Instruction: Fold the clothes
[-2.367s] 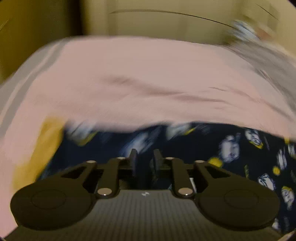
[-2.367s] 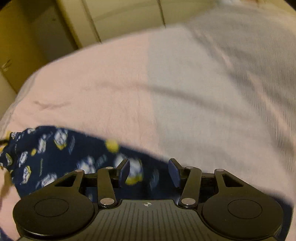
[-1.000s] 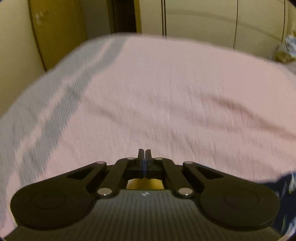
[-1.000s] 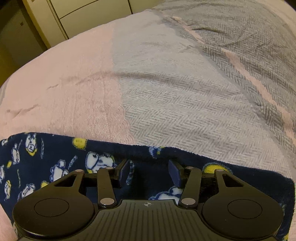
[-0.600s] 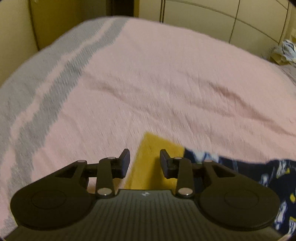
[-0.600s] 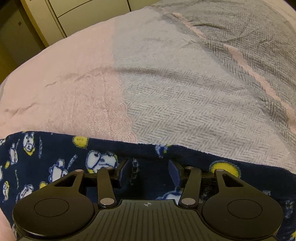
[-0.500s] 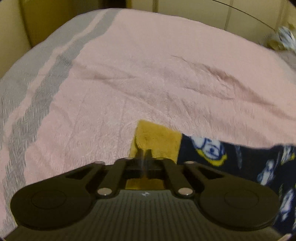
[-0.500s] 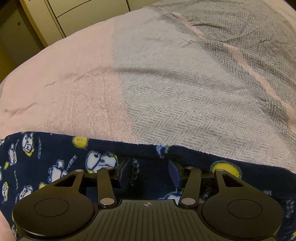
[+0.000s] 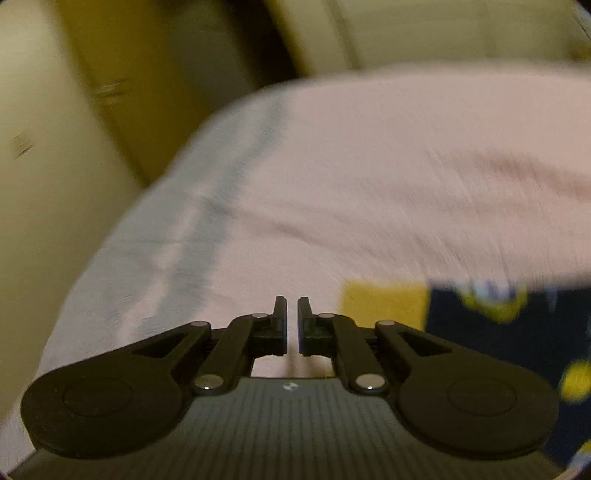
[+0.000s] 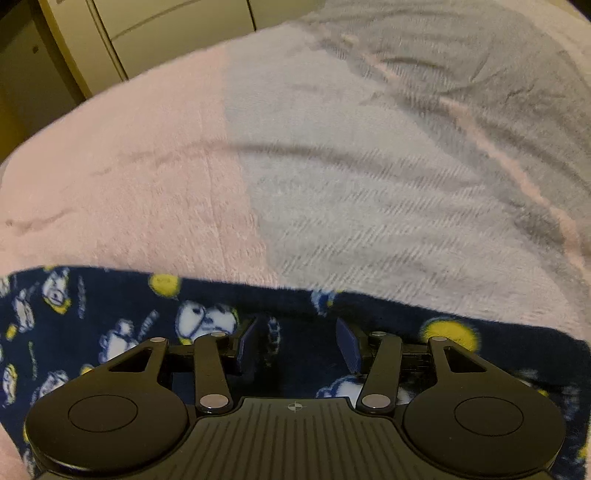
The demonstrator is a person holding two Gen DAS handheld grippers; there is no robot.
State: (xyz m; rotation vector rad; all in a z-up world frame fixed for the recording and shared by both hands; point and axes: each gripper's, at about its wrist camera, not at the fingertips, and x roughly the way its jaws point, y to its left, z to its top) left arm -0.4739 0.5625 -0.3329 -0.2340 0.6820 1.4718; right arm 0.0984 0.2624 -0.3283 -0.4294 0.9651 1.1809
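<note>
A navy fleece garment with white and yellow cartoon prints point(image 10: 122, 325) lies flat on the pink and grey bed cover point(image 10: 332, 184). My right gripper point(image 10: 295, 345) is open, low over the garment's far edge, with nothing between its fingers. In the left wrist view the same garment point(image 9: 498, 332) lies at the right, with its yellow cuff point(image 9: 384, 304) beside my left gripper point(image 9: 291, 317). The left gripper's fingers are nearly together with a narrow gap, and they hold nothing. It hovers over bare pink cover, left of the cuff.
The bed cover point(image 9: 406, 166) has grey stripes along its left side point(image 9: 207, 221). Cream wardrobe doors point(image 10: 166, 33) stand past the bed. A yellowish wall and door point(image 9: 110, 92) lie beyond the bed's left edge.
My left gripper has let go of the yellow cuff, opened slightly and swung left and up away from it. My right gripper stays open over the garment, shifted slightly.
</note>
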